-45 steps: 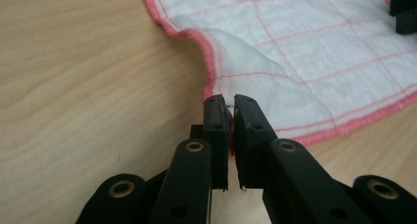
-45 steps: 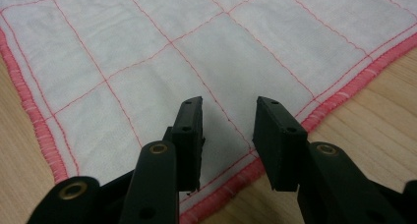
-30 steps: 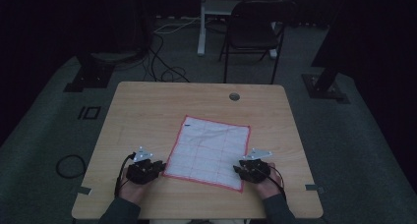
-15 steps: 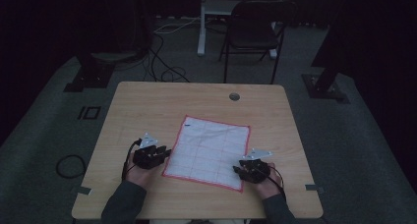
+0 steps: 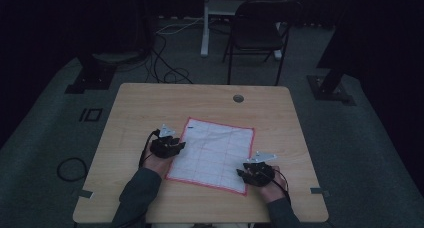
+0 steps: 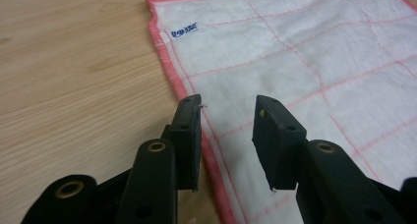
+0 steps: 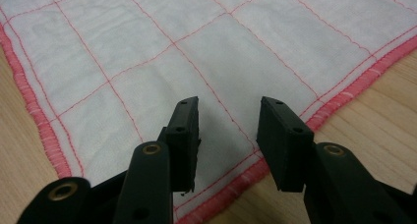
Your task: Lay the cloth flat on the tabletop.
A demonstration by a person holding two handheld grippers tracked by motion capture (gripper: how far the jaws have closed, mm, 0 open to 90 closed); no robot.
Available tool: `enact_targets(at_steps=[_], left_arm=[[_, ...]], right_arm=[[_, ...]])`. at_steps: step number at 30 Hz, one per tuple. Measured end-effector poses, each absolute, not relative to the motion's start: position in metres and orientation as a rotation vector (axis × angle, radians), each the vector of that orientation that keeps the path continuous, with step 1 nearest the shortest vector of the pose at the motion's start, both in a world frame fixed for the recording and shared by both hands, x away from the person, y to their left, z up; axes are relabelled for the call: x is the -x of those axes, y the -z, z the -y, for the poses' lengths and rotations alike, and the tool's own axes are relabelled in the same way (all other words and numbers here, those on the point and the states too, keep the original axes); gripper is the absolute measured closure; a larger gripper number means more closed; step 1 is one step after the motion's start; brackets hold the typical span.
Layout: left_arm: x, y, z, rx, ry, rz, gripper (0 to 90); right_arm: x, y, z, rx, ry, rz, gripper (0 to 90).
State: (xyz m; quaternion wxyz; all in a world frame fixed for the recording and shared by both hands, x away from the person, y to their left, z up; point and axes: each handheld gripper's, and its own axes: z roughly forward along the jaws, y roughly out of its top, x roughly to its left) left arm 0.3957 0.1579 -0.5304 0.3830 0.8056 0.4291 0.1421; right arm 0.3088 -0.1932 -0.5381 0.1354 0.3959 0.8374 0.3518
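A white cloth (image 5: 212,154) with red lines lies flat on the wooden counter (image 5: 150,103), near the front edge. The left gripper (image 5: 172,147) is at the cloth's left edge, and its fingers (image 6: 189,130) are open and hold nothing. The right gripper (image 5: 250,172) is over the cloth's near right corner, its fingers (image 7: 183,130) open and empty too.

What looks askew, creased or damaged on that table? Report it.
Little stands out. The cloth lies flat and unfolded but skewed, its red edges not square to the table. No tears or stains show. The left gripper and right gripper are open over its edges.
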Motion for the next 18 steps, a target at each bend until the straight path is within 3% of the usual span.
enact_targets(at_steps=[18], left_arm=[[-0.3981,0.5379,-0.1569,-2.087,-0.381,-1.129,76.5]], right_arm=[[-0.3085,0.5383,0.1930,-1.124,-1.014,-2.430,60.0]])
